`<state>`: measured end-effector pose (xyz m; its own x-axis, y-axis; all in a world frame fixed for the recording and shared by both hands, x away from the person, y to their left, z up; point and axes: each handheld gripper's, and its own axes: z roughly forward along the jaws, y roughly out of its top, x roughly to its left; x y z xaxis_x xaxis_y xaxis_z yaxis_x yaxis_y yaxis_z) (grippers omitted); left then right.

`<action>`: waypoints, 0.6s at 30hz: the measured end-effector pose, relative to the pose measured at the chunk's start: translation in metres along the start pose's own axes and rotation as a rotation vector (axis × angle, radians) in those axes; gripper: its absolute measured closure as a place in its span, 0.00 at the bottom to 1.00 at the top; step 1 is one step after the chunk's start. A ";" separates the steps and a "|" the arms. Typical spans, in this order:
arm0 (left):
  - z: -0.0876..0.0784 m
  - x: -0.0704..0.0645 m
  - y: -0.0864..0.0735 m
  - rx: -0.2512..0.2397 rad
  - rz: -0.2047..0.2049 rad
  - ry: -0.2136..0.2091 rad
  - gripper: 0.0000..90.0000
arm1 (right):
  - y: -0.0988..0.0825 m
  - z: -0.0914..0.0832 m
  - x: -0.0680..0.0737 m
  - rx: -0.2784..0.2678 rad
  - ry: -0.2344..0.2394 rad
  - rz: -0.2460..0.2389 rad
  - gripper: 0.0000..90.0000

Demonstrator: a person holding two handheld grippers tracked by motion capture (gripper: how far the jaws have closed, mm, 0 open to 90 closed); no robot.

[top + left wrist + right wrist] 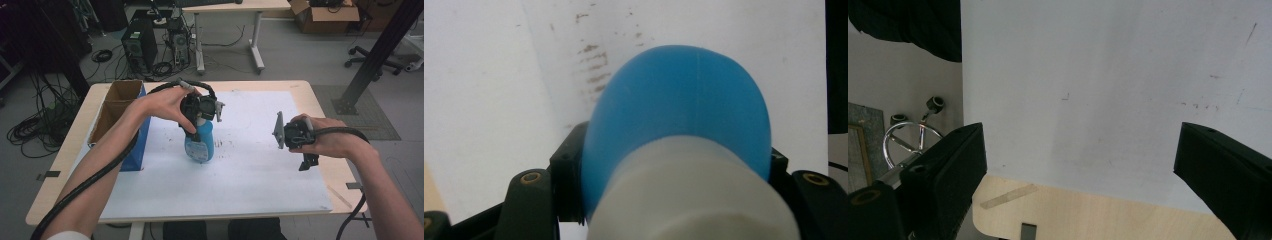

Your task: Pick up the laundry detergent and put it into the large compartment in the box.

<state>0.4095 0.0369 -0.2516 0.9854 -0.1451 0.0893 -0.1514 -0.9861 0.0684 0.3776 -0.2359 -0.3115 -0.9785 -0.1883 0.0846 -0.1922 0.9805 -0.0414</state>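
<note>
- The left claw (199,120) is clamped from above on the neck of a blue bottle (199,143), which stands upright on the white sheet (240,175) covering the tabletop (305,87), roughly at its middle.
- In the left gripper view, the bottle's pale cap (694,200) and blue shoulder (679,95) sit squeezed between the two black jaws, with smudged marks on the sheet just beyond.
- The right claw (308,162) hangs over the right side of the sheet, well apart from the bottle; its jaws stand wide apart with nothing between them, the sheet and the tabletop's edge beneath.
- An open cardboard box with a blue side (117,117) stands at the left of the tabletop, near the bottle; the part of its inside that shows looks empty.
- As a judgement, the grasp is made and the carrying is left: the bottle has not yet been lifted or placed anywhere, and the nearby box seems its likeliest destination.
</note>
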 end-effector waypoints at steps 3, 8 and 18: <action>-0.017 0.003 0.000 0.006 -0.054 0.002 0.41 | 0.000 0.000 0.000 -0.002 -0.002 -0.003 0.07; -0.047 0.010 -0.002 0.017 -0.175 -0.009 0.41 | 0.002 0.001 0.001 -0.010 0.000 -0.002 0.07; -0.104 0.027 -0.033 0.047 -0.561 0.047 0.41 | 0.004 -0.005 0.000 -0.023 -0.019 -0.027 0.07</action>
<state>0.4329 0.0742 -0.1478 0.9091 0.4053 0.0962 0.3995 -0.9137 0.0738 0.3772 -0.2312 -0.3064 -0.9742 -0.2156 0.0662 -0.2171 0.9760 -0.0161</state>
